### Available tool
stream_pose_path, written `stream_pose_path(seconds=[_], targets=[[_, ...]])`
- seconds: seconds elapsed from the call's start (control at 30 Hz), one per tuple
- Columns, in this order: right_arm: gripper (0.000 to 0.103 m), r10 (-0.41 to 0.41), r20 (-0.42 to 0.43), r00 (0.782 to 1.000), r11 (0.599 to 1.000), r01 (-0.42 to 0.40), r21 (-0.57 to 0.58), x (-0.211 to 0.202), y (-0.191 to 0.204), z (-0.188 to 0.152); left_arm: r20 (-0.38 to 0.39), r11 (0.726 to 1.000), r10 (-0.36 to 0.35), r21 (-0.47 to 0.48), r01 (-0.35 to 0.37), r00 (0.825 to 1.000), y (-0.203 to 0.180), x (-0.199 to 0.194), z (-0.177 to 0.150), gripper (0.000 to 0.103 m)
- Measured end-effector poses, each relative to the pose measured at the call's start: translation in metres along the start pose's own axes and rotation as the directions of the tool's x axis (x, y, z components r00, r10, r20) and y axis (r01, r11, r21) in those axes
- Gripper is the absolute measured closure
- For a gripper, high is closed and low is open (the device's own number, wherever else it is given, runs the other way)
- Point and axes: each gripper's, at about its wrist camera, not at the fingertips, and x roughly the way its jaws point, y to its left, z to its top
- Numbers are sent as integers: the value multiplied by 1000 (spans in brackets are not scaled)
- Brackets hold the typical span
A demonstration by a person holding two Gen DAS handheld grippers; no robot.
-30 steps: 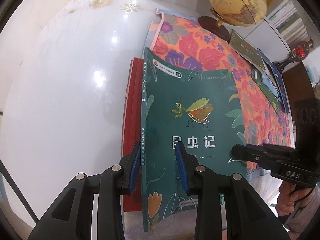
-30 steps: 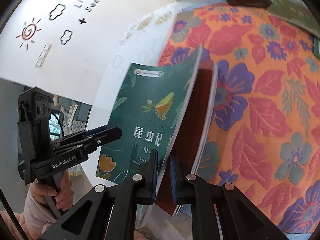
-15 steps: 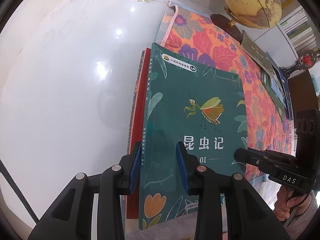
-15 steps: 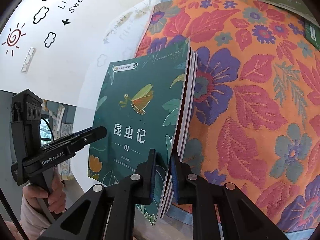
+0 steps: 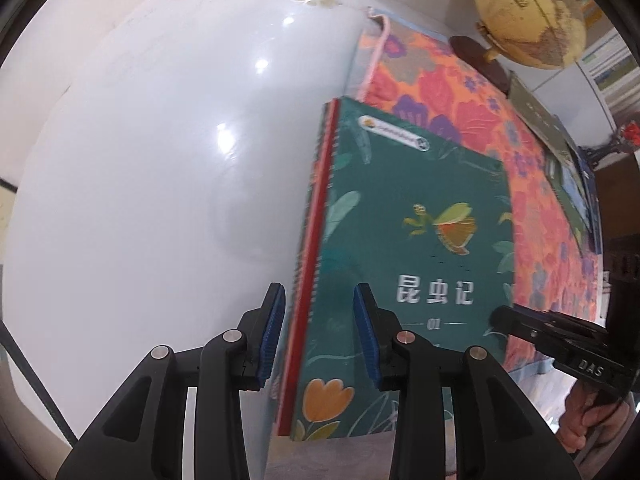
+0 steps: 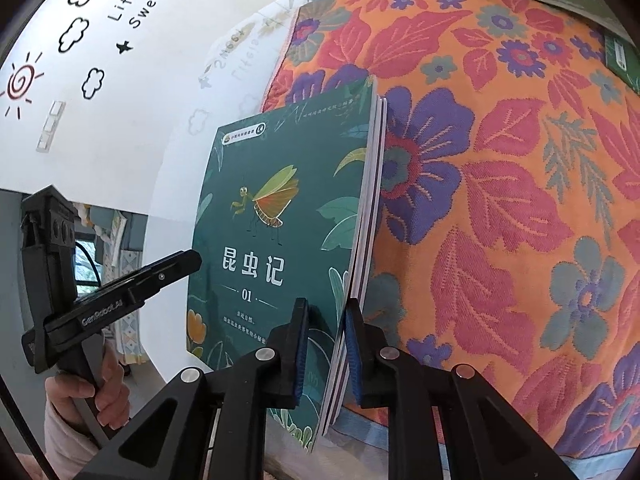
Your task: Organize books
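My left gripper (image 5: 318, 300) pointed steeply down over the spine side of a two-book stack: the green book (image 5: 420, 240) with the mantis on its cover lay on top of the red book (image 5: 316, 220). The left jaws stood apart, one pad beside the red spine with a sliver of gap and the other over the green cover. Neither pressed, so I held nothing there.

My right gripper (image 6: 327, 308) sat at the opposite long side, near the stack's near corner. Its jaws had just been opening. The page edges of both books ran between the pads, and I saw cover between the left pad and the pages, so that grip looked let go.

The stack lay at the near edge of the white table (image 5: 160, 160). Its spine side was over bare surface and its page side was on the floral cloth (image 6: 500, 200). A globe (image 5: 528, 16) stood at the cloth's far edge. More books (image 5: 560, 148) lay along the cloth's right edge.
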Motion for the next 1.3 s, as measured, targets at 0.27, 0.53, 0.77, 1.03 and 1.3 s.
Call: stream_pose_path(seconds=[0.27,0.53,0.77,1.03,1.3], targets=[[80,-128,-12,992,985,126,-116,5,25,0,-15,998,-21,-55,20,1000,10,2,3,63],[76,-175,-22,984,974,170,-151,9,31,0,-27,1000,-26,10,26,999,-7,7,-3,62],[76,-130,40,991,988,132,-81,-9,16,-3,32,999,7,33,-8,999,-5,-14,-2,62],[76,-30,160,987,999,25,36,-75,-38,-10,78,999,-4,42,0,997,-32,-36,4,62],[75,-86,297,951,978,24,206,-171,-136,-20,108,988,-34,156,16,994,-131,-30,29,60]])
